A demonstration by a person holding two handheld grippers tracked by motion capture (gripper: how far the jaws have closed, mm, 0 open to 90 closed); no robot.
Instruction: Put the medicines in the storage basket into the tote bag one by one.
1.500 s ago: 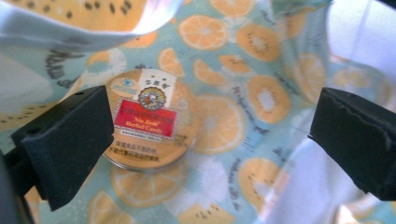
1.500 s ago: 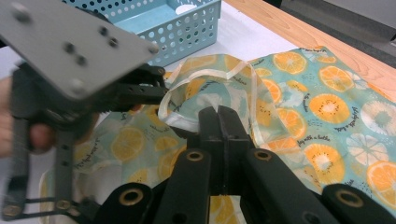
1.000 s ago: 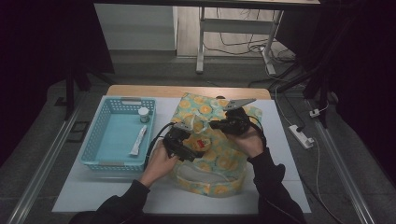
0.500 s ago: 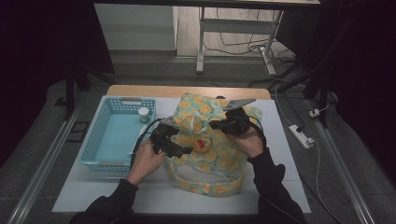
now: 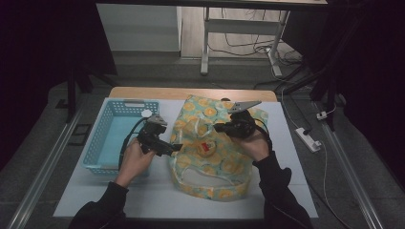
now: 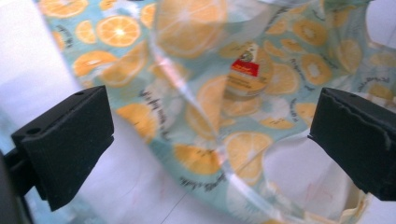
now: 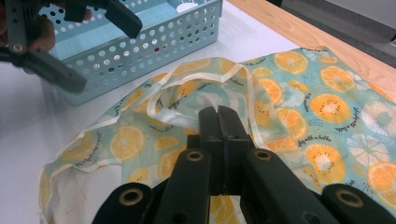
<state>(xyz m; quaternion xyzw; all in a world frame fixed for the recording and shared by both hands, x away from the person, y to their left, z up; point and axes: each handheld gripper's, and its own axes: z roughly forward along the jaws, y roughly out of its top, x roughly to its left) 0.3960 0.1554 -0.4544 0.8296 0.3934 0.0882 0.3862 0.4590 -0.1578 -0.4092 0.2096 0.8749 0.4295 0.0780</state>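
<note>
Entry: orange-print bag (image 5: 210, 157) on the tabletop (image 5: 157, 200), with a blue basket (image 5: 102, 143) beside it

Right tool (image 5: 220, 127): we keep it where it was a second ago, at the bag's upper part. In its own view the jaws stand closed, pinching a fold of the bag film (image 7: 205, 100) just ahead of the tips, so the mouth is lifted a little.

Left tool (image 5: 175, 148): changed. A second ago we had it over the middle of the bag; now it sits at the bag's left edge, nearer the basket, jaws wide apart with nothing between them. From its camera the bag lies straight ahead of the jaws.

Contents: a small round item with a red label (image 6: 246, 72), seen through the film ahead of the left tool and below the right one; it appears to lie inside the bag.

Basket: a small white cap (image 5: 146, 113) at its far wall, beyond the left tool.

Reading: we judge one item is bagged and the free tool is heading to the basket for the next, while the right one holds the mouth open
</note>
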